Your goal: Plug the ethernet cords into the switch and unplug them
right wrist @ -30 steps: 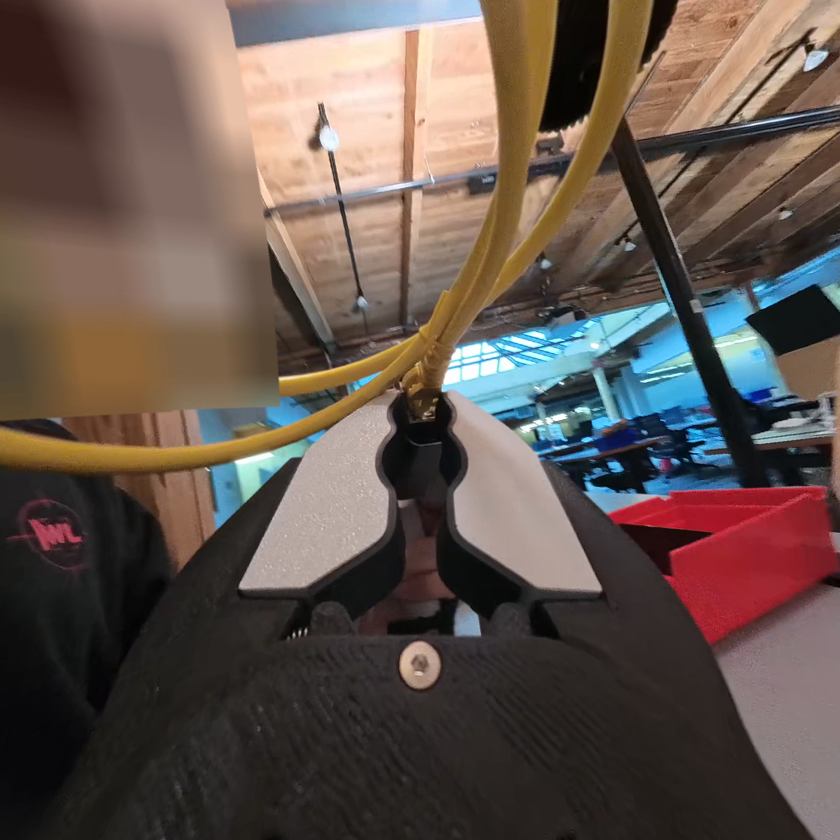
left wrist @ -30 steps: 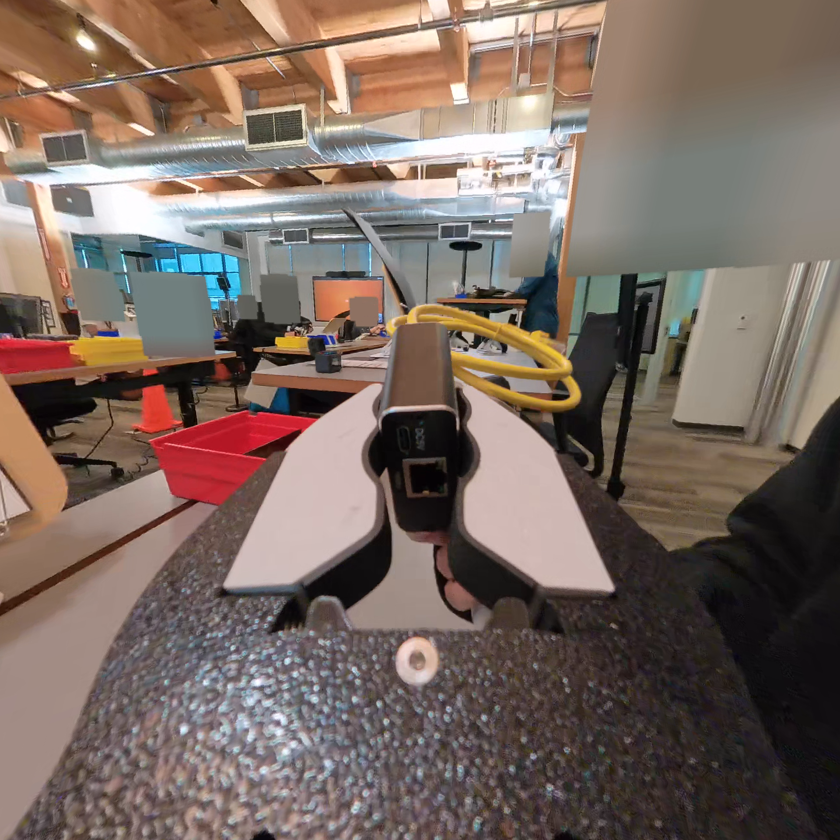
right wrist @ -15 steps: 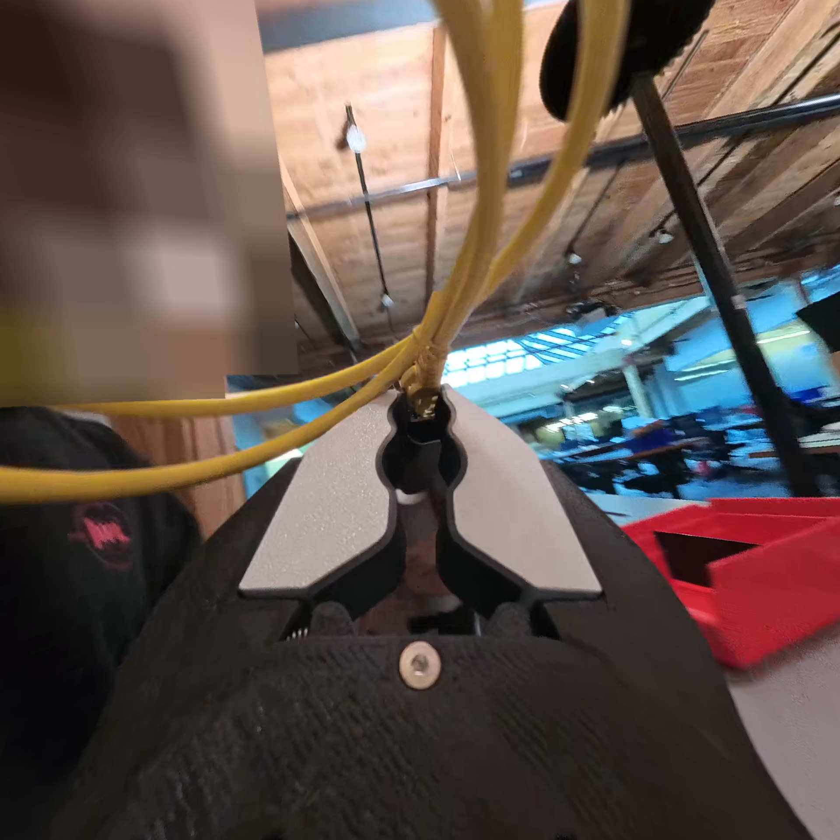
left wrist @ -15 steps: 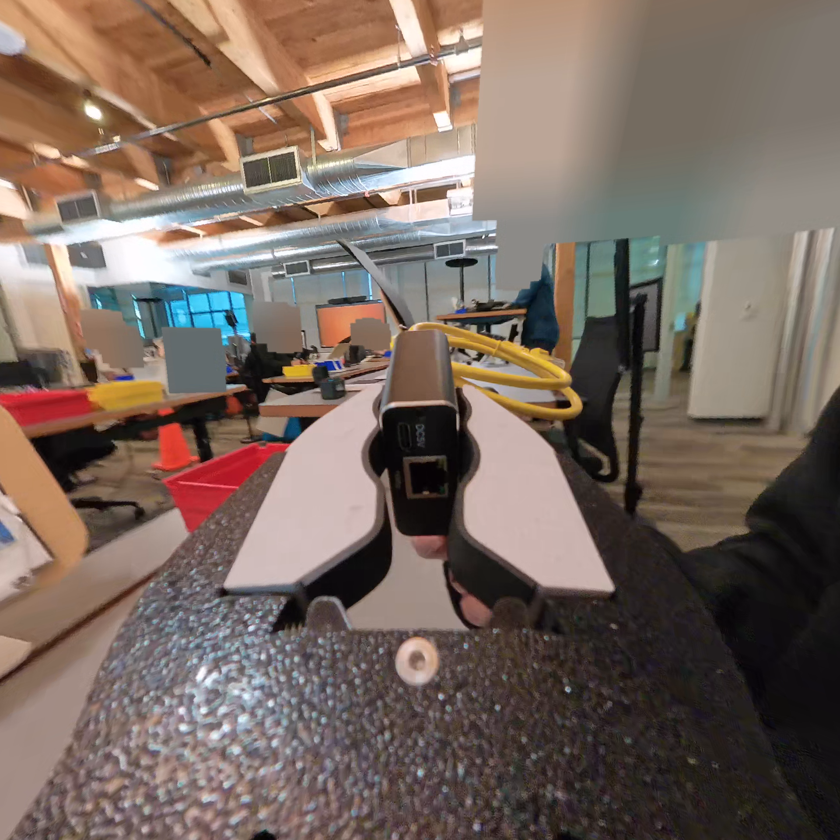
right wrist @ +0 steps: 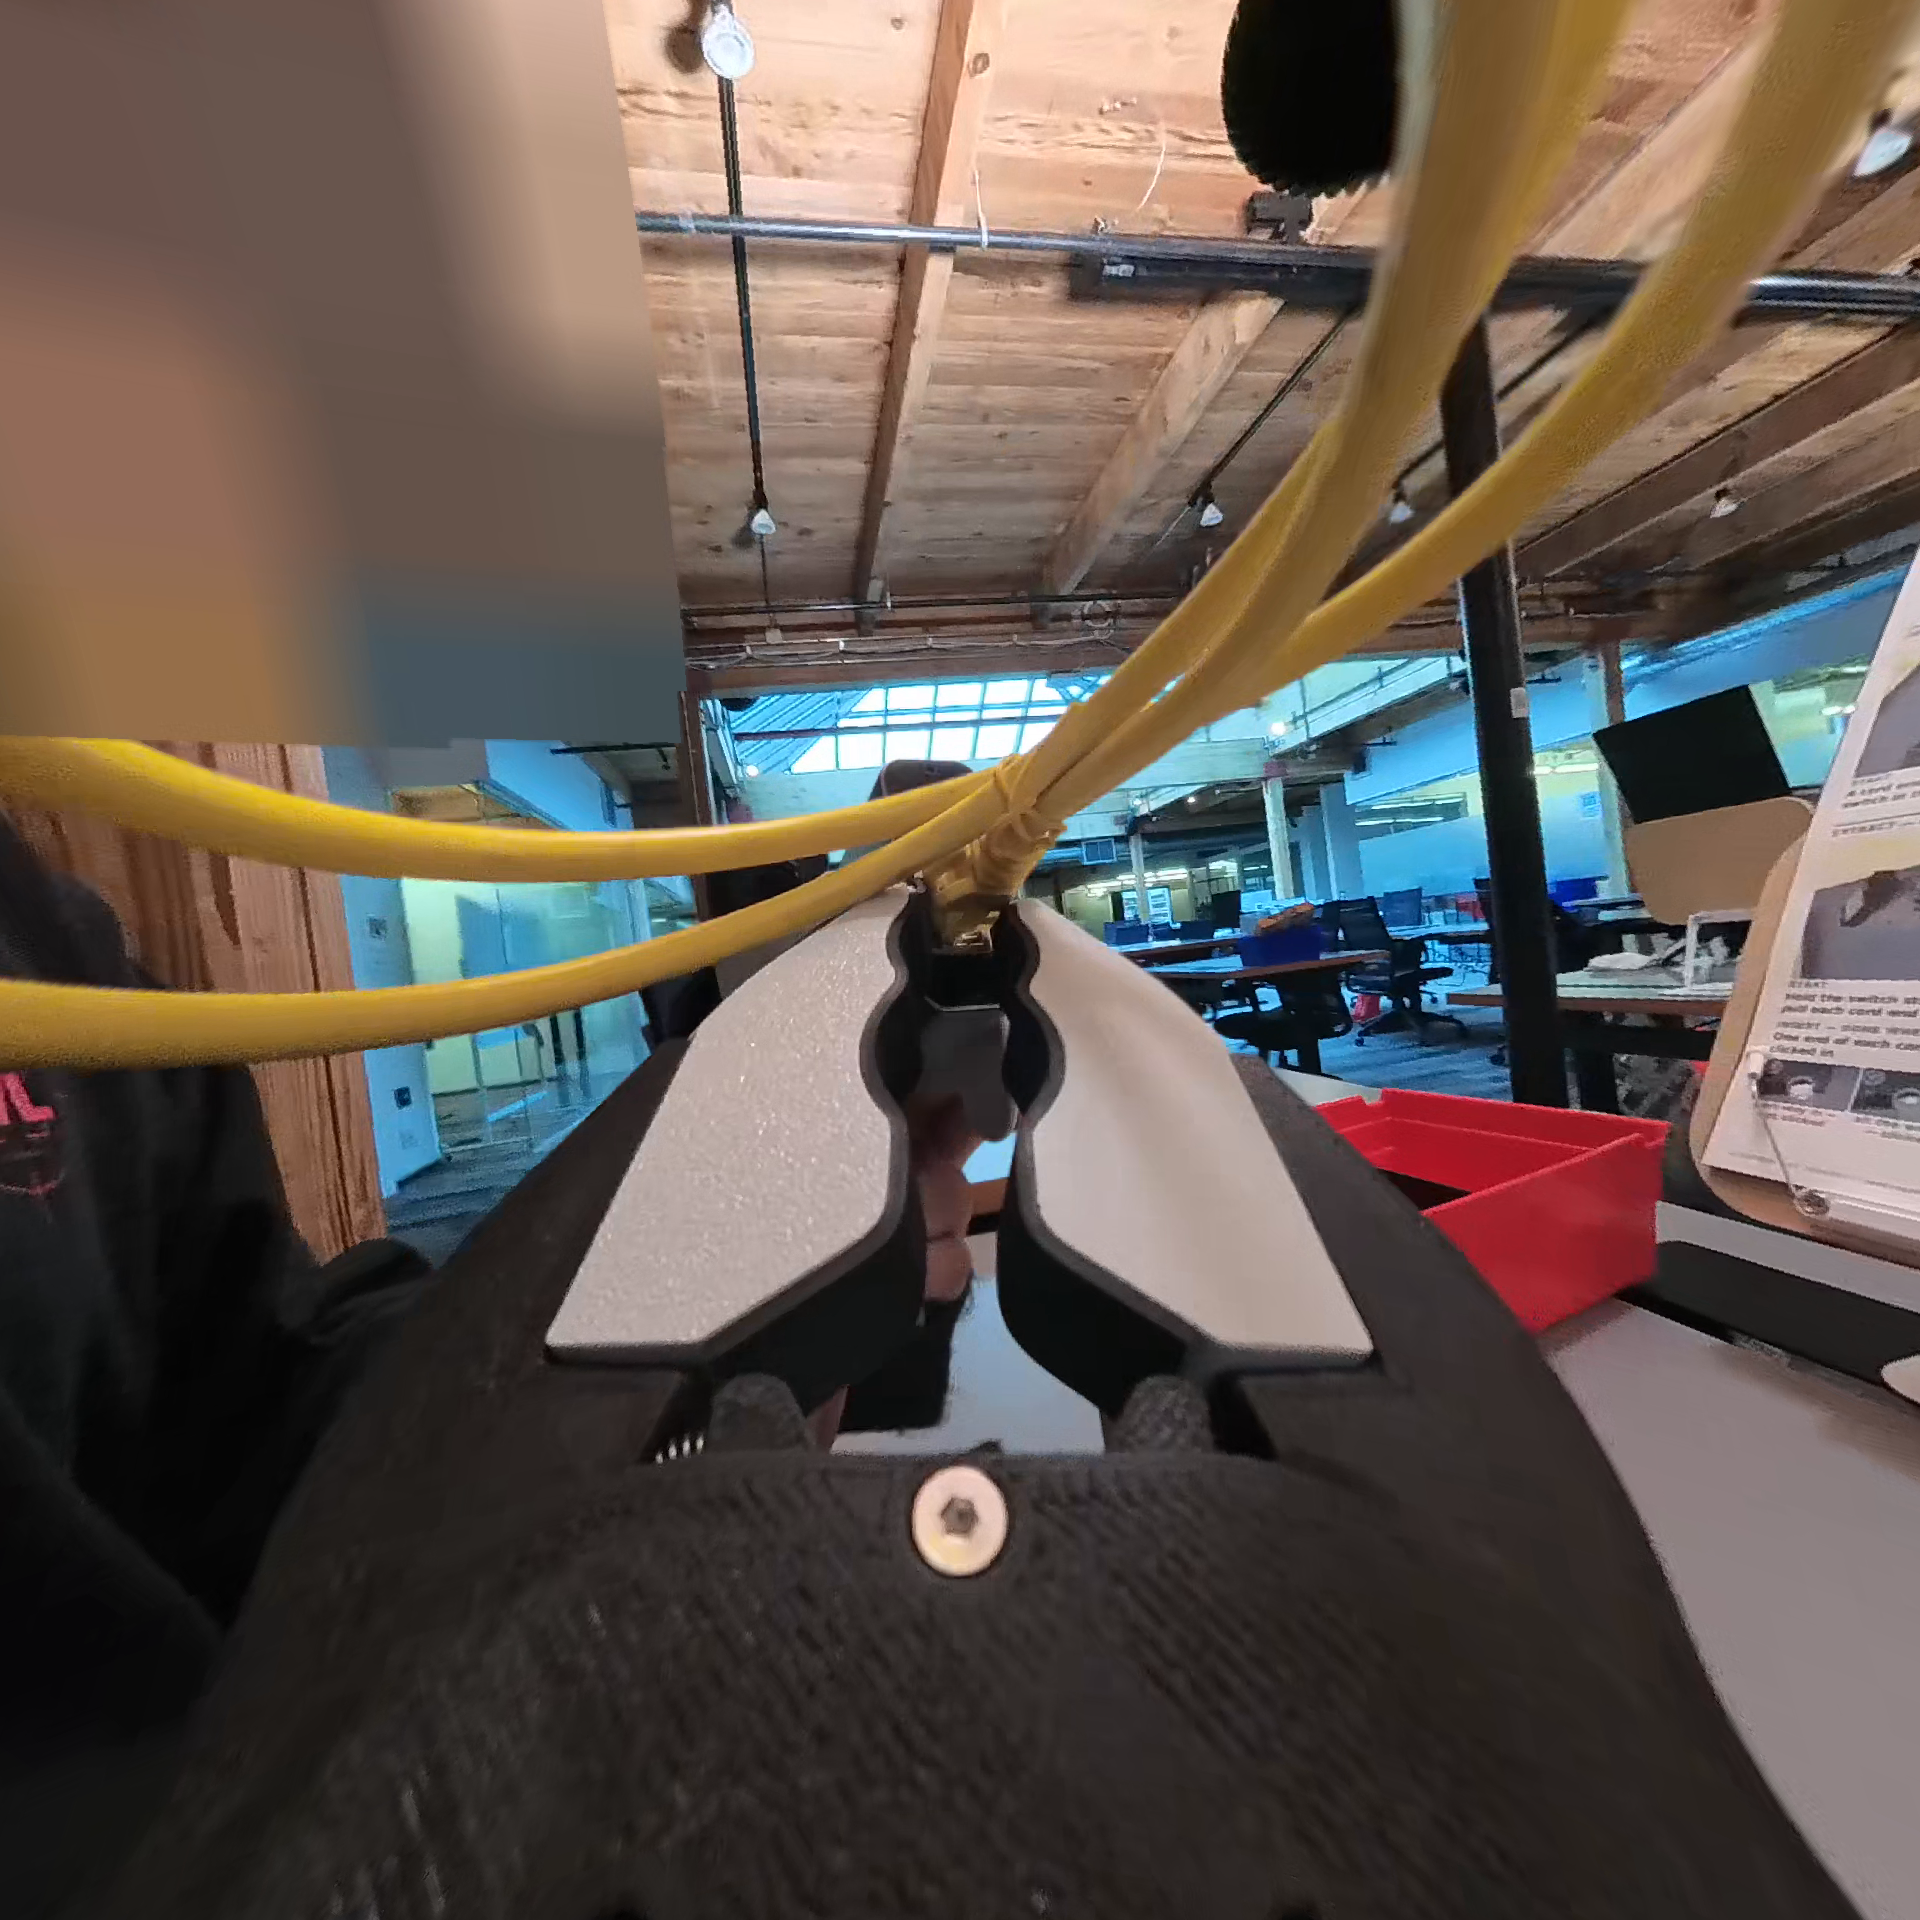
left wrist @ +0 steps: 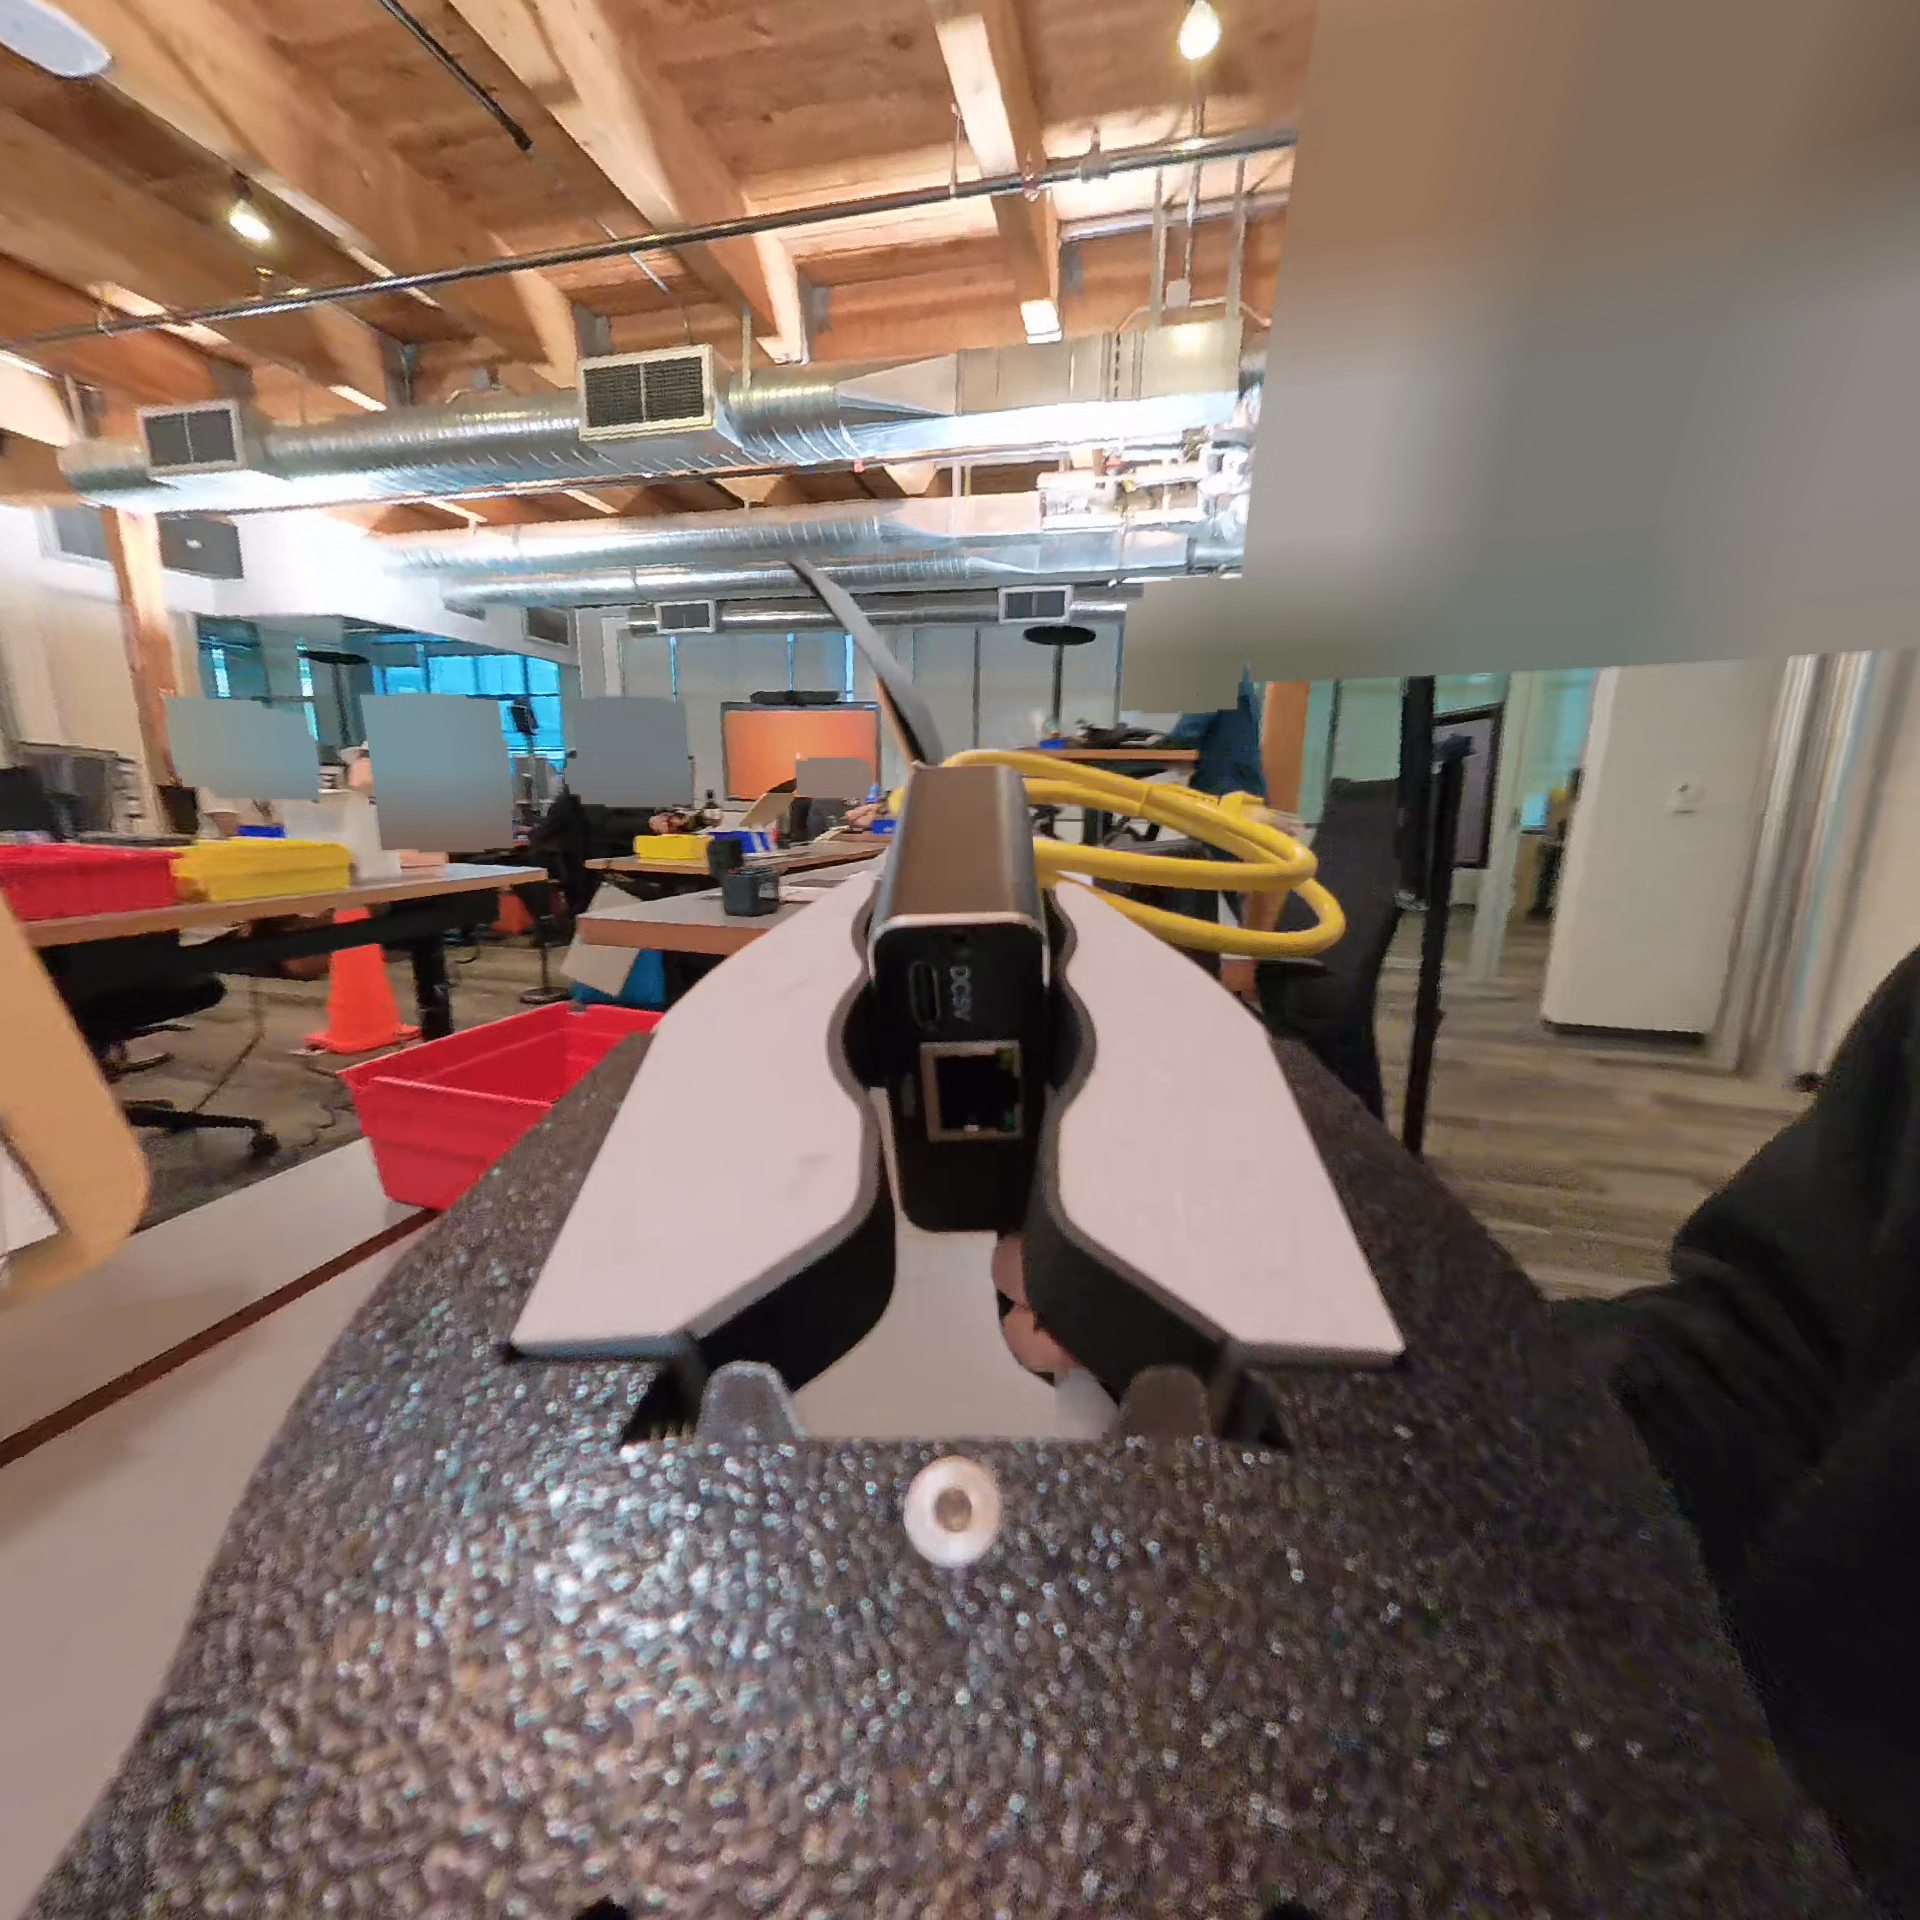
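left jaws: clamped tight on the small black metal box-shaped switch (left wrist: 961, 997), which sits between the two fingers of the left gripper (left wrist: 961, 1039) with its end face turned back at the camera

right jaws: closed on a dark plug-like piece right where the bundled yellow ethernet cord (right wrist: 727, 914) ends, inside the right gripper (right wrist: 961, 997); looks like a connector but honestly can't tell for sure

switch port: the ethernet socket (left wrist: 974, 1089) on the near end face is empty, nothing plugged in there; the far end is hidden

cord, left view: a coiled loop of the yellow cord (left wrist: 1195, 883) shows behind and to the right of the switch, near it but I can't tell if it touches

progress: my guess is this is mid-cycle, either about to plug in or just pulled out; the visible port being bare means at least one plug-in is not done here

pose: both grippers held up in the air, well above the pale grey tabletop (left wrist: 125, 1475); left one roughly level, right one tipped upward toward the wooden ceiling

background: red plastic bin (left wrist: 468, 1091) on the table to the left
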`<state>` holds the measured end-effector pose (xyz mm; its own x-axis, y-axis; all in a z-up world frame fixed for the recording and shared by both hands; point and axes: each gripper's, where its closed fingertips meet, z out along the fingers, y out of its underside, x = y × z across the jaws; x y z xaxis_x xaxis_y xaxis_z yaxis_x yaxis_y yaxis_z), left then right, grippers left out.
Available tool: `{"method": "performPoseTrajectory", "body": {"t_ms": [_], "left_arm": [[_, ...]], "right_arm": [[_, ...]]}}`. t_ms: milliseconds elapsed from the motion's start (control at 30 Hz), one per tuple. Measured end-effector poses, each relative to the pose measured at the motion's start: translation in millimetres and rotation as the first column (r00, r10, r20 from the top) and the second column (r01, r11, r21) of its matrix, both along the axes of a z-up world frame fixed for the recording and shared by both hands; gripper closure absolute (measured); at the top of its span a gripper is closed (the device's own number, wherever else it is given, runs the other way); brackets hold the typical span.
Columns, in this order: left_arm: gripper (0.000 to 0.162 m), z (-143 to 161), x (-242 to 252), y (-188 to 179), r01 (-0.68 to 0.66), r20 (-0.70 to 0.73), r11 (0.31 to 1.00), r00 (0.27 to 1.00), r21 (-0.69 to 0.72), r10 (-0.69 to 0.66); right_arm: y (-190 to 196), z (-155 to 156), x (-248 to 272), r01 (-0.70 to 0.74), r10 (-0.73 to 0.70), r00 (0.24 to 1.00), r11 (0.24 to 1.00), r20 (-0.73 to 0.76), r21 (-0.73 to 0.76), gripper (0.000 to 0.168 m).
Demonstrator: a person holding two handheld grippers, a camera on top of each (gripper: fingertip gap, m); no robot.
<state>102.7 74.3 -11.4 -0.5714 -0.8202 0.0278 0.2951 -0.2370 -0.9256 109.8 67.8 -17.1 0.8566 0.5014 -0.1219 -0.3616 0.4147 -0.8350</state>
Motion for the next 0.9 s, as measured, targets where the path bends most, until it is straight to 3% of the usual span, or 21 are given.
{"method": "performPoseTrajectory", "body": {"t_ms": [167,267,300,367,400,433,500,600,733,833,900], "left_arm": [[0.136,0,2,6,0.006,-0.035,0.997,0.999,-0.076,-0.008],[0.136,-5,2,5,-0.029,-0.028,0.999,0.999,0.035,0.030],[0.135,-8,3,9,-0.072,-0.025,0.995,0.997,0.076,0.074],[0.136,-10,-3,34,-0.146,-0.019,0.984,0.989,0.101,0.148],[0.136,-5,-8,48,-0.149,-0.027,0.988,0.988,0.034,0.150],[0.136,1,-12,58,-0.155,-0.009,0.988,0.988,-0.012,0.155],[0.136,3,-9,60,-0.174,0.003,0.983,0.985,0.053,0.174],[0.136,15,-7,57,-0.168,0.057,0.985,0.985,0.045,0.165],[0.136,19,-3,37,-0.047,0.071,0.999,0.996,-0.005,0.047],[0.136,13,2,26,0.009,0.063,0.999,0.998,-0.031,-0.007],[0.136,11,1,22,0.023,0.061,0.999,0.998,-0.036,-0.021]], "right_arm": [[5,-10,2,0.030,-0.030,0.999,0.999,0.017,-0.034,0.154],[6,-11,2,0.058,-0.054,0.997,0.997,0.063,-0.055,0.154],[5,-10,3,0.083,-0.078,0.994,0.995,0.082,-0.060,0.163],[-27,15,44,0.175,-0.169,0.982,0.982,-0.084,0.070,0.168],[-43,25,64,0.203,-0.192,0.975,0.974,-0.116,0.096,0.168],[-39,21,72,0.273,-0.272,0.962,0.962,-0.017,0.025,0.167],[-25,11,46,0.089,-0.079,0.993,0.989,0.087,-0.116,0.167],[-4,-9,32,-0.005,0.010,1.000,0.971,0.019,-0.238,0.167],[14,-17,9,-0.210,0.187,0.968,0.969,-0.170,-0.128,0.155],[22,-8,0,-0.202,0.192,0.968,0.978,-0.160,-0.049,0.138],[19,1,-6,-0.196,0.195,0.973,0.981,-0.123,-0.001,0.139]]}}
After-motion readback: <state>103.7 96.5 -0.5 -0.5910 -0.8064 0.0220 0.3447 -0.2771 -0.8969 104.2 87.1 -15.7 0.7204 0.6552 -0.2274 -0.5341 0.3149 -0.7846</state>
